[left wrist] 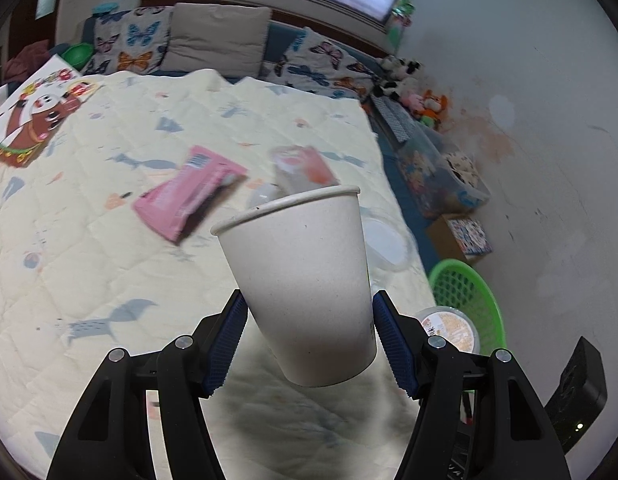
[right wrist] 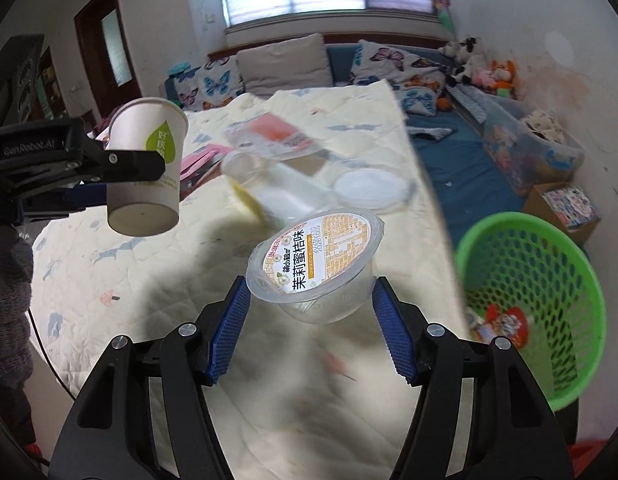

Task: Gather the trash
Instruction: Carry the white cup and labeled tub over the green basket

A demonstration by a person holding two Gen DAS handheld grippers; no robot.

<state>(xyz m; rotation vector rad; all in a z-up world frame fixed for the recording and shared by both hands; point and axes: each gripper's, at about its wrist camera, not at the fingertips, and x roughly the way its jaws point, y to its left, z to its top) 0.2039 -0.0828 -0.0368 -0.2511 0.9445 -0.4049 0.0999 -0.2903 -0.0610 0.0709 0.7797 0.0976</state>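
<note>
My left gripper (left wrist: 307,340) is shut on a white paper cup (left wrist: 297,280), held upright above the cream quilt; the right wrist view shows the same cup (right wrist: 147,168) with a green leaf print, lifted at the left. My right gripper (right wrist: 307,312) is shut on a clear plastic jelly cup (right wrist: 315,268) with an orange and white printed lid, tilted and raised off the bed. On the quilt lie a pink wrapper (left wrist: 187,192), a clear bottle with an orange label (right wrist: 269,148) and a clear round lid (right wrist: 369,188).
A green mesh basket (right wrist: 549,280) stands on the floor to the right of the bed, with a colourful wrapper inside. Pillows, soft toys, a plastic storage bin (right wrist: 525,148) and a cardboard box (right wrist: 565,208) line the far side and wall. A printed picture box (left wrist: 33,116) lies at the bed's left.
</note>
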